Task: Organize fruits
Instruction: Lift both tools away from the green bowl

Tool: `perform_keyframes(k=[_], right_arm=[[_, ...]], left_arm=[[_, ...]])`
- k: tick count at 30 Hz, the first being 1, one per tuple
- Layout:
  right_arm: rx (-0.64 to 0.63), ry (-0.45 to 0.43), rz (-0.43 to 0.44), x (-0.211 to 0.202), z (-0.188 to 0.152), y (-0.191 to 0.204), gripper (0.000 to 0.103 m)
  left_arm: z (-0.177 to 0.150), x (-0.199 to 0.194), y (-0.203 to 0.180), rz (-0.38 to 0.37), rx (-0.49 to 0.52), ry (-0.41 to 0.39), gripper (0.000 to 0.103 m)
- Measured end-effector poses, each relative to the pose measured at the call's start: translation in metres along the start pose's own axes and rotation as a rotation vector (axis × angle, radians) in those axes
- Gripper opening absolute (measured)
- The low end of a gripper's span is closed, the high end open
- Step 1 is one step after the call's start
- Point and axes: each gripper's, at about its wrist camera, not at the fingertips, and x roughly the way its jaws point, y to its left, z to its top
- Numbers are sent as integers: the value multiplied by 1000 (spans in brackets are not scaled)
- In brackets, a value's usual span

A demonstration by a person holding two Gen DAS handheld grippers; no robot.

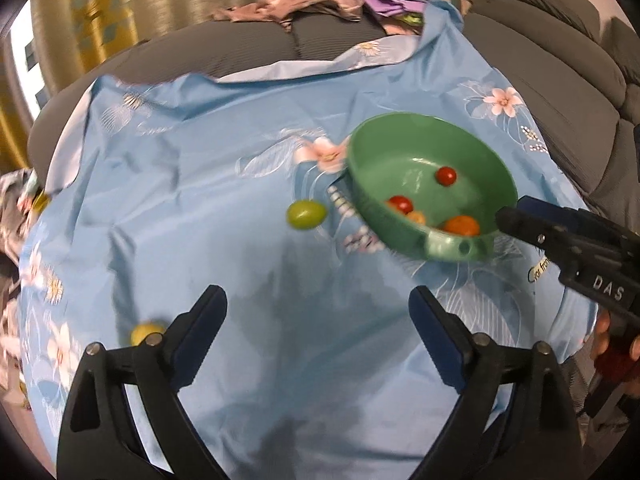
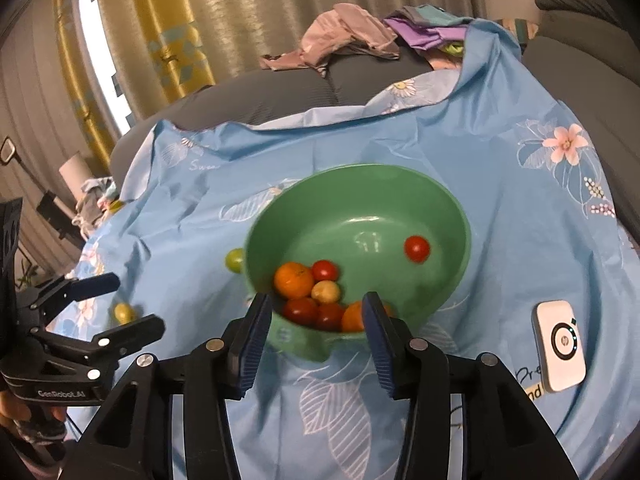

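Note:
A green bowl (image 2: pixel 360 200) stands on a blue floral cloth (image 2: pixel 500 208). It holds several small fruits: red tomatoes (image 2: pixel 417 249), an orange one (image 2: pixel 293 279) and a pale yellow one (image 2: pixel 325 291). Seen from the left wrist, the bowl (image 1: pixel 372 196) lies ahead to the right. A green fruit (image 1: pixel 306 214) lies on the cloth just left of it, and a yellow fruit (image 1: pixel 146 332) lies left of my left fingers. My left gripper (image 1: pixel 318 300) is wide open over bare cloth. My right gripper (image 2: pixel 316 304) stands partly open over the bowl's near rim, gripping nothing.
A white pocket device (image 2: pixel 560 344) lies on the cloth to the right of the bowl. Crumpled clothes (image 2: pixel 348 36) are piled on the grey sofa (image 2: pixel 280 96) behind. Curtains hang at the back. The cloth drops off at its left edge.

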Motion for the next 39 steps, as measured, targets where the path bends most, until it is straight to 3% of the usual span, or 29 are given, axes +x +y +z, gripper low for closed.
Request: perform_keyframes(k=[4, 13, 39], right_arm=[[-33, 6, 11, -4, -3, 17, 48], [-95, 30, 51, 0, -7, 54, 48], [-208, 139, 59, 41, -14, 113, 48]], left_arm=[[-19, -20, 18, 20, -52, -30, 100], [-56, -46, 56, 67, -121, -44, 102], [-93, -29, 113, 17, -231, 6, 101]])
